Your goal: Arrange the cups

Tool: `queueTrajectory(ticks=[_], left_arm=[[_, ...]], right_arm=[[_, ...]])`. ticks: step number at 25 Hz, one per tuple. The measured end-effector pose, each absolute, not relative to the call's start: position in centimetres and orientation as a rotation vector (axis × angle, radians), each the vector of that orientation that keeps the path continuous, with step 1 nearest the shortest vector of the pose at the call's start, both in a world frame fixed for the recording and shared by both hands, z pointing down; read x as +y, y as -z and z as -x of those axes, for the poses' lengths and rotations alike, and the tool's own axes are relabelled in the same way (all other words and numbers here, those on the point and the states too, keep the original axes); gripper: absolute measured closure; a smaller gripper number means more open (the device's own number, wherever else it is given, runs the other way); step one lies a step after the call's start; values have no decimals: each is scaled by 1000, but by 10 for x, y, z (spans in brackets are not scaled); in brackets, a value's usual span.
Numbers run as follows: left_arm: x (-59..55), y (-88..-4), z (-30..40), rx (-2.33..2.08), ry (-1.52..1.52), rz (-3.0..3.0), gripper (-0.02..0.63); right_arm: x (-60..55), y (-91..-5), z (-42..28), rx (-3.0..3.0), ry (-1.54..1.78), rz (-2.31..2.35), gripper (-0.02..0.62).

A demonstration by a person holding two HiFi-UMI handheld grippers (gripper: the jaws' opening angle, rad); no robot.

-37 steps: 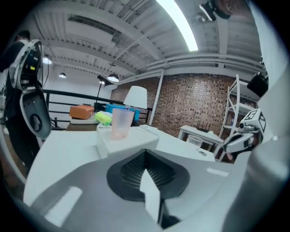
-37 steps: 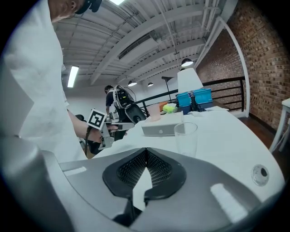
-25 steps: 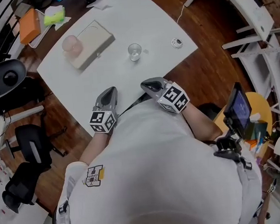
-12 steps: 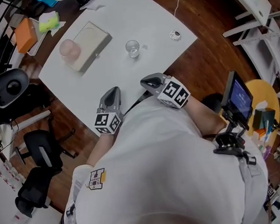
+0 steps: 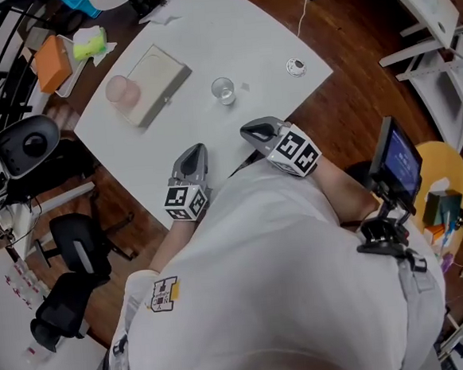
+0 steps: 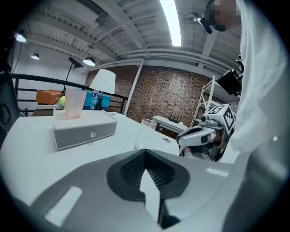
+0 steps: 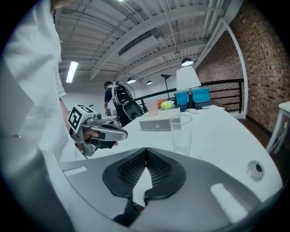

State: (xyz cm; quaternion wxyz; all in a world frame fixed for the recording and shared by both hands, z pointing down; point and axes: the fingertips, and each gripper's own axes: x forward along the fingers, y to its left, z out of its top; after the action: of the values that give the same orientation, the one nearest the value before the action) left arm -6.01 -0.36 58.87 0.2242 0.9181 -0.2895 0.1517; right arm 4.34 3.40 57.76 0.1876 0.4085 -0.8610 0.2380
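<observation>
On table (image 5: pixel 203 31), one clear cup (image 5: pixel 223 91), one pink cup (image 5: pixel 119 90), one box (image 5: pixel 161 74)

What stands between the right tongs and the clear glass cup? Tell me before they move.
Nothing visible does. Only bare white table lies between the shut, empty right tongs and the clear glass cup. The pink cup stands on the grey box, well off to the side of that path.
</observation>
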Motion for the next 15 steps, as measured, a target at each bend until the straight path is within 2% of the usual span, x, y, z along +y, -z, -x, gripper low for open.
queueTrajectory(ticks=[6, 9, 11, 15], left_arm=[[-7, -594, 41, -847, -487, -2518, 606], [-4, -595, 35, -874, -519, -2515, 606], [-3, -596, 32, -901, -539, -2510, 606], [-2, -601, 33, -978, -576, -2450, 606]], right_arm=[[0, -583, -83, -2355, -505, -1228, 591], [-17, -590, -95, -2351, -455, -1222, 548], [-28, -596, -100, -2355, -407, -1184, 491], [-43, -607, -97, -2381, -267, -1044, 335]])
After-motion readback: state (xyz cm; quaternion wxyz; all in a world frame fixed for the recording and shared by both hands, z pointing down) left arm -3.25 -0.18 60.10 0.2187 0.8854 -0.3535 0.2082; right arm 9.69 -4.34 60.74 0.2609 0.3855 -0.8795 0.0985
